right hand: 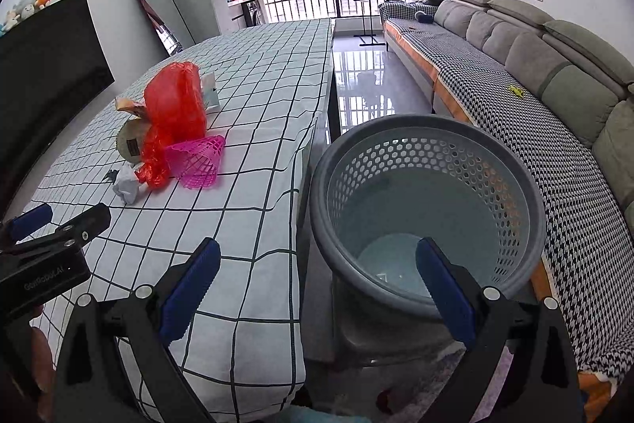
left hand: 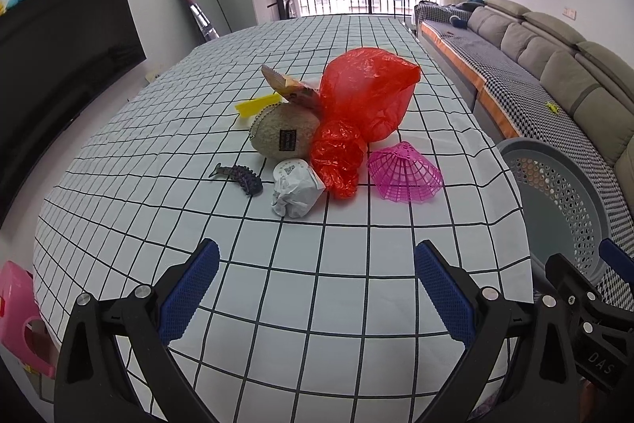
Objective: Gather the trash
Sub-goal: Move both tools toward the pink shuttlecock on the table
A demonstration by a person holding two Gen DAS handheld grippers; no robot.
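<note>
A long worktop (left hand: 301, 288) under a black-checked white cloth fills the room's middle, with a grey sofa (right hand: 554, 74) running along the wall at three o'clock and a dark television (left hand: 59, 38) at nine. Off the worktop's right edge, at about four o'clock from the pile, stands a grey perforated basket (right hand: 527, 185), nothing visible inside.

The pile sits mid-worktop, well apart from both tools. Biggest is a red plastic bag (left hand: 366, 94), with a smaller crumpled red bag (left hand: 337, 157) touching its near side. A round beige pouch (left hand: 283, 135) lies at nine o'clock of that, a snack wrapper (left hand: 293, 86) leaning behind it beside a yellow strip (left hand: 257, 104). A pink mesh cone (left hand: 404, 169) lies on its side at three o'clock. Nearest are a crumpled white paper ball (left hand: 295, 189) and a small dark toy (left hand: 239, 175).

The left tool (left hand: 317, 292) hangs wide open over bare cloth, holding nothing. The right tool (right hand: 319, 290), equally spread and empty, straddles the worktop's edge and the basket's rim.
</note>
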